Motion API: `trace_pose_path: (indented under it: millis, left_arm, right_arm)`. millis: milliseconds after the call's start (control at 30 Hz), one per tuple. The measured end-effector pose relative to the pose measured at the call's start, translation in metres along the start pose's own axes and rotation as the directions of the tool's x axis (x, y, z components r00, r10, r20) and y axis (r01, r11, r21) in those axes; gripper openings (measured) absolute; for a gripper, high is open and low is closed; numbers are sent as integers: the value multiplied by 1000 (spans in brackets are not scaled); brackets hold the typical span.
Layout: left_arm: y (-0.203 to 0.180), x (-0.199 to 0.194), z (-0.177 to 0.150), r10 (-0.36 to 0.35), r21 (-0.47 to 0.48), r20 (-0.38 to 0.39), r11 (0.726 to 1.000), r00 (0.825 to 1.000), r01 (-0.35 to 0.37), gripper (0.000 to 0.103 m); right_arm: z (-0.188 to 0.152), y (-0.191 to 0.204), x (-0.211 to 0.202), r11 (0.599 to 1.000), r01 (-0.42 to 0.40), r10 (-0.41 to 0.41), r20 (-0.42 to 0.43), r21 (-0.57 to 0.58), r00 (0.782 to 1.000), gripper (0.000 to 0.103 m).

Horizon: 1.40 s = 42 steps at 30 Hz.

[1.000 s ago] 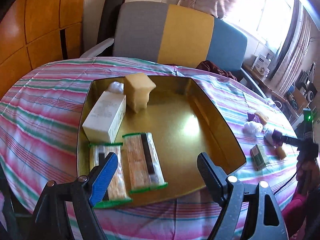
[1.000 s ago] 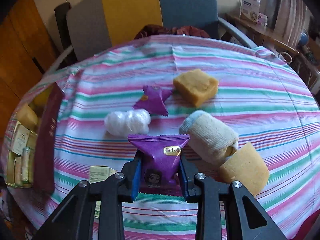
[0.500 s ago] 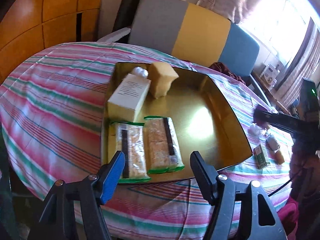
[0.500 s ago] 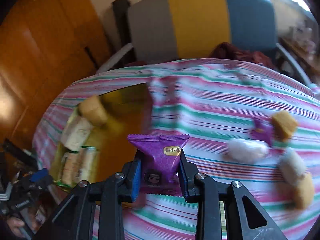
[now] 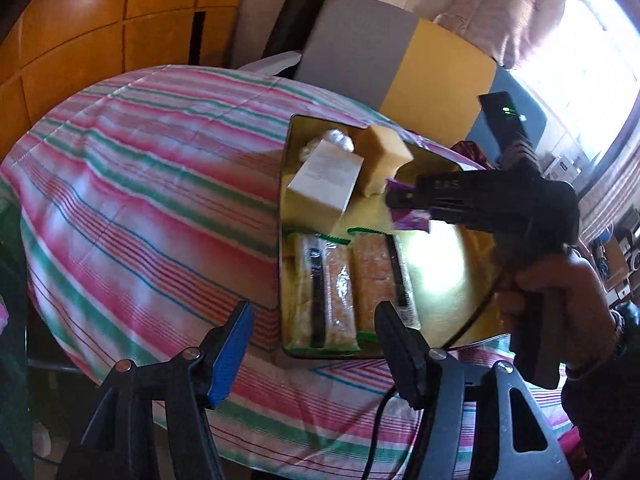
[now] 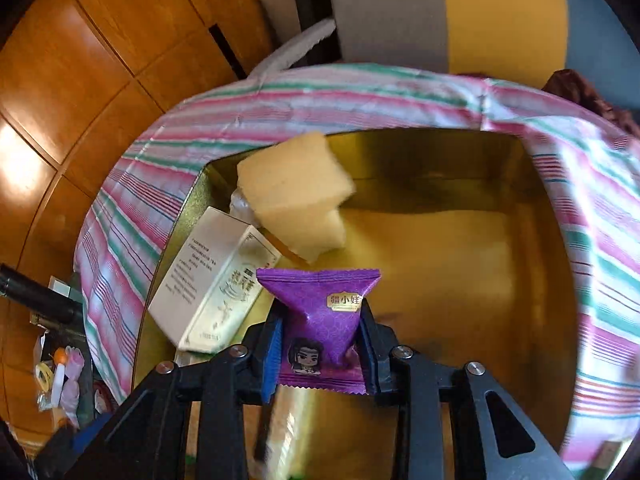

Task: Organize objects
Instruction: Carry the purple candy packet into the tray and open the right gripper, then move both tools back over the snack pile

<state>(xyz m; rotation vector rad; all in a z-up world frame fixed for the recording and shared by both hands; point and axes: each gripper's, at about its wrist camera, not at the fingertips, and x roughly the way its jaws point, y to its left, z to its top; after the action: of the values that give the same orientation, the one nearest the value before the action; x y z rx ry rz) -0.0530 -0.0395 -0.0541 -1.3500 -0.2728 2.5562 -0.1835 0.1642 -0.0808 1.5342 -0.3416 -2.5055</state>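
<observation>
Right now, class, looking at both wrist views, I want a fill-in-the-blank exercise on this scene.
1. The right claw grips a ____ snack packet.
2. The packet hangs over the gold ____.
3. The tray rests on a ____ tablecloth.
4. The left claw holds ____.

Missing words: purple; tray; striped; nothing

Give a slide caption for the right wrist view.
Right gripper holds purple snack packet over gold tray.

Purple snack packet point(image 6: 320, 320) hangs upright over the gold tray point(image 6: 460, 256), pinched at both sides. In the tray: a tilted yellow sponge block point(image 6: 294, 196), a white carton point(image 6: 216, 284) on its side, two wrapped cracker packs point(image 5: 352, 280) flat, side by side.
</observation>
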Motion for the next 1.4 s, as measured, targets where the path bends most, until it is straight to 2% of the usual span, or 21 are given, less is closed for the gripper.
trace_pose_path:
  millis: [67, 167, 400, 567, 733, 1033, 1233, 1400]
  left_arm:
    - [2, 1, -1, -6, -4, -2, 1000, 1000, 6, 62]
    - [2, 1, -2, -4, 1, -1, 1000, 1000, 4, 62]
    - [-5, -3, -3, 24, 23, 16, 999, 1000, -24, 62]
    - [-12, -10, 1, 37, 40, 35, 998, 999, -38, 62]
    - [-24, -18, 2, 45, 74, 54, 996, 997, -49, 62]
    - [-55, -30, 1, 53, 166, 100, 984, 994, -69, 62]
    - [-76, -32, 1, 33, 222, 107, 973, 994, -56, 62]
    - [-95, -29, -1, 12, 265, 97, 964, 995, -38, 62]
  right_arm:
    - [1, 3, 10, 1000, -31, 31, -32, 4, 999, 36]
    - [-1, 3, 9, 997, -74, 74, -19, 6, 997, 37]
    - [-12, 3, -11, 996, -85, 85, 16, -14, 996, 39]
    - [-23, -1, -33, 997, -76, 78, 53, -35, 996, 46]
    - [-40, -10, -63, 998, -39, 44, 103, -58, 994, 56]
    - [-73, -48, -113, 998, 35, -25, 188, -46, 982, 65]
    - [-90, -92, -140, 996, 80, -84, 217, 24, 973, 69]
    - [-101, -146, -172, 983, 141, -165, 239, 117, 957, 74]
